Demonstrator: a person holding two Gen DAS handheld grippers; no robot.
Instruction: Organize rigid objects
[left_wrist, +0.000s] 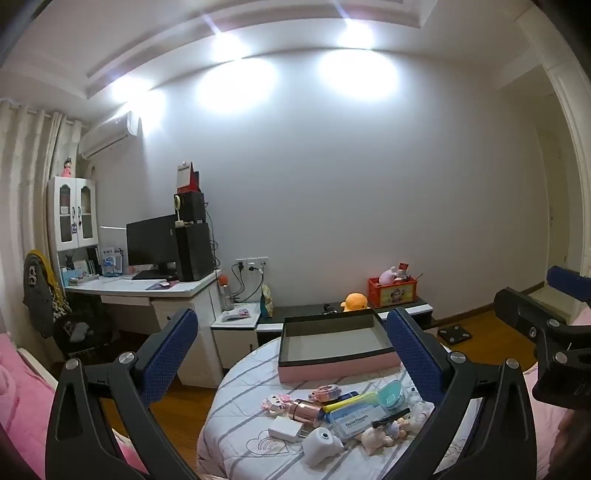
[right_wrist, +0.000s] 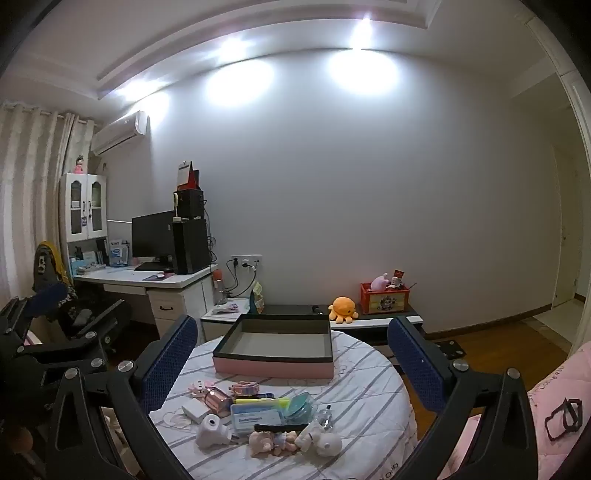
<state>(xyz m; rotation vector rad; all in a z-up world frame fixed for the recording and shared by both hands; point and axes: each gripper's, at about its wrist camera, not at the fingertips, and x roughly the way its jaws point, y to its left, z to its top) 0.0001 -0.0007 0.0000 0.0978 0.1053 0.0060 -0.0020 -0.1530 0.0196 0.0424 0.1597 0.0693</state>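
A pile of small rigid objects lies on the round table with its striped cloth: a blue dental floss box, a white charger, a rose-gold tube, a yellow marker, a teal lid, white figurines. An open pink-sided box stands empty behind them. My left gripper is open and empty above the pile. My right gripper is open and empty, held over the table; it also shows at the right edge of the left wrist view.
A white desk with a monitor and computer tower stands at the left. A low black-and-white bench by the wall holds an orange plush and a red crate. Pink bedding lies at the right. The wooden floor surrounds the table.
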